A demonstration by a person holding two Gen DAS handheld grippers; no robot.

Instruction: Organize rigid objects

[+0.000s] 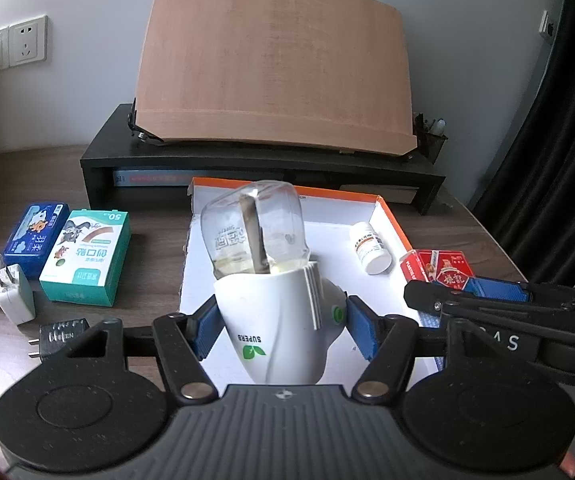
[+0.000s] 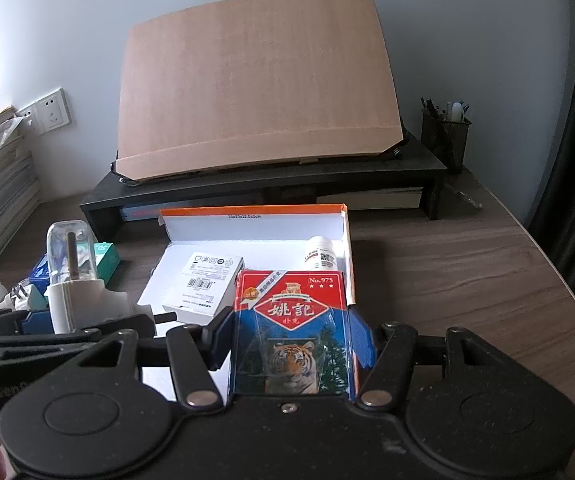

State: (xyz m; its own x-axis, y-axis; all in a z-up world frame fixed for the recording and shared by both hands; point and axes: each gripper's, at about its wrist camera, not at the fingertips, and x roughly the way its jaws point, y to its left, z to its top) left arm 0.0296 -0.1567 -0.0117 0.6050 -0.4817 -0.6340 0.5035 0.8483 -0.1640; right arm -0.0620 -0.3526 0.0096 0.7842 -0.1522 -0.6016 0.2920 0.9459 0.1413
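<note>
My left gripper (image 1: 283,320) is shut on a white plug-in repellent device (image 1: 271,320); its clear bottle (image 1: 255,228) points away from me. It hovers over the near left part of an open white box with an orange rim (image 1: 391,216). A white pill bottle (image 1: 369,250) lies inside the box. In the right wrist view my right gripper (image 2: 293,336) is shut on a red and blue playing card pack (image 2: 291,320) with a tiger on it, held at the box's near right corner (image 2: 349,280). A small white carton (image 2: 203,284) also lies in the box.
Left of the box lie a green carton (image 1: 87,256), a blue case (image 1: 35,236), a second plug-in device (image 1: 3,288) and a black plug (image 1: 59,336). Behind stands a black desk riser (image 1: 247,160) carrying a tilted wooden board (image 1: 271,60). A pen holder (image 2: 445,136) stands at the back right.
</note>
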